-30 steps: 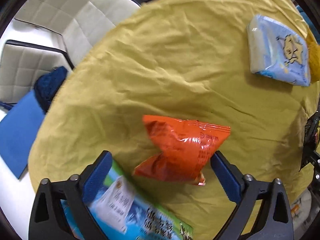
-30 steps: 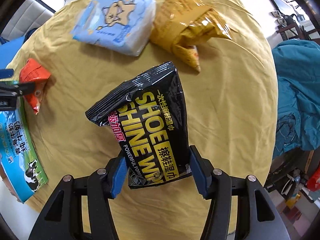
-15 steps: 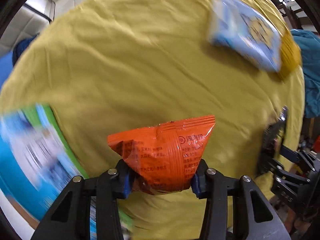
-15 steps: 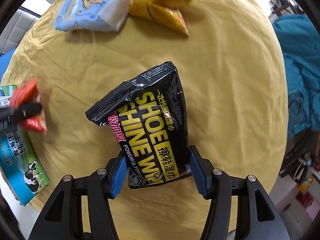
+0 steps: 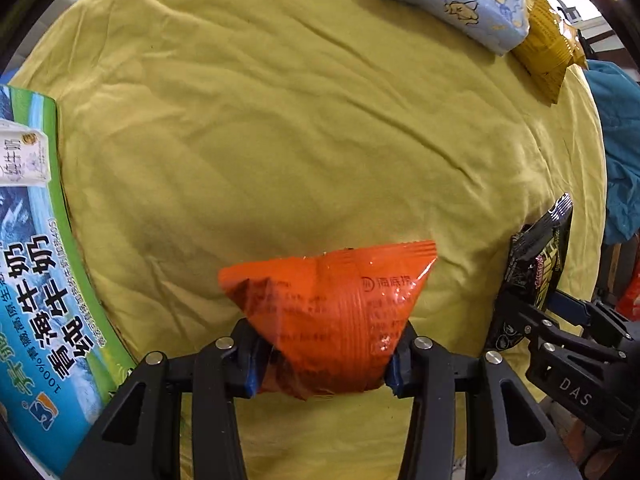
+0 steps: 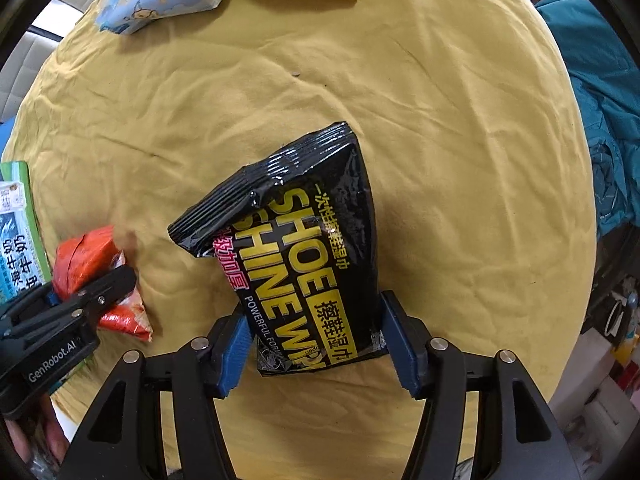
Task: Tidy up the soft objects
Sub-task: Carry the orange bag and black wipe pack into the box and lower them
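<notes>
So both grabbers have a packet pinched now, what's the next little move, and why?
Probably carry both toward the far edge. The left gripper clamps the orange snack packet, the right gripper the black shoe-shine wipes pack, and the blue tissue pack and yellow snack bag already lie together there.

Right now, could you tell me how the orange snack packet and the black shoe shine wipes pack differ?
The orange snack packet is plain orange with small print; the black shoe shine wipes pack is black with bold yellow lettering. The orange packet sits in the left gripper, the black pack in the right gripper. The black pack looks larger. Both are crinkly sealed pouches clamped at one end.
</notes>
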The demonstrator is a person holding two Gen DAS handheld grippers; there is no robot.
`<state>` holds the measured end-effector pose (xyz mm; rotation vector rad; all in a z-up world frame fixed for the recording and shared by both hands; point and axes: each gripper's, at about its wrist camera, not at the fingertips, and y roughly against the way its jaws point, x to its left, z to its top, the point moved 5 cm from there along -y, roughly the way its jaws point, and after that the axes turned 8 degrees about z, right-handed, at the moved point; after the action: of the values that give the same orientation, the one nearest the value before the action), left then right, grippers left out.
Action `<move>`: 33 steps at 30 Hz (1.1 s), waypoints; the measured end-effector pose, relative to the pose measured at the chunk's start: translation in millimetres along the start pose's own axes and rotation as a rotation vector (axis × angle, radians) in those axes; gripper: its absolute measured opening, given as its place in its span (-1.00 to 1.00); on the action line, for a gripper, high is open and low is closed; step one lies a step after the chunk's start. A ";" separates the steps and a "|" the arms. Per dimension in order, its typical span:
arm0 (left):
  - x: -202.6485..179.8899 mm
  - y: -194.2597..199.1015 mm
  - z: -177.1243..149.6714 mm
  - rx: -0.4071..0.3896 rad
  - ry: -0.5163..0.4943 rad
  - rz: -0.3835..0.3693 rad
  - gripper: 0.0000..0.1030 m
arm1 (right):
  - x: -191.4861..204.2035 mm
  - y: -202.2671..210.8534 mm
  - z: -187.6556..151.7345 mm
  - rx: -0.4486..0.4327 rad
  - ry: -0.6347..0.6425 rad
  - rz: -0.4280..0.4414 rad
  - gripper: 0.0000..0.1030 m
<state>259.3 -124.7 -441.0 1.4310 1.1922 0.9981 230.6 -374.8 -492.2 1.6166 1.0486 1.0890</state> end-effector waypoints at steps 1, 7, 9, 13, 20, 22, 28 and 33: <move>-0.1 -0.6 -0.2 -0.005 -0.005 0.009 -0.18 | -0.5 -1.7 -2.3 -0.005 -0.008 0.002 0.26; -12.0 4.8 -5.8 -0.023 0.015 0.028 -0.22 | -3.0 -9.5 -3.5 -0.030 -0.014 -0.024 0.24; -11.1 9.7 -15.5 -0.036 0.029 0.038 -0.23 | 0.8 -8.4 -6.4 -0.042 -0.007 -0.039 0.19; -20.7 29.6 -22.4 -0.091 0.039 0.061 -0.24 | 8.8 -3.7 -15.0 -0.062 0.001 -0.047 0.11; -42.5 77.3 -51.2 -0.202 0.046 0.060 -0.25 | 25.0 26.6 -36.1 -0.128 0.009 -0.033 0.08; -42.7 93.7 -58.9 -0.238 0.046 0.055 -0.25 | 27.0 41.2 -43.1 -0.149 0.017 -0.027 0.08; -21.6 139.5 -82.2 -0.316 0.062 0.018 -0.25 | 42.6 89.1 -65.3 -0.211 0.060 0.001 0.07; -1.3 179.5 -89.7 -0.374 0.073 -0.011 -0.25 | 71.4 137.4 -75.4 -0.258 0.095 0.032 0.07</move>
<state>203.6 -116.3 -248.4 1.1003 0.9993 1.2022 198.7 -324.3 -330.7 1.3915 0.9038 1.2774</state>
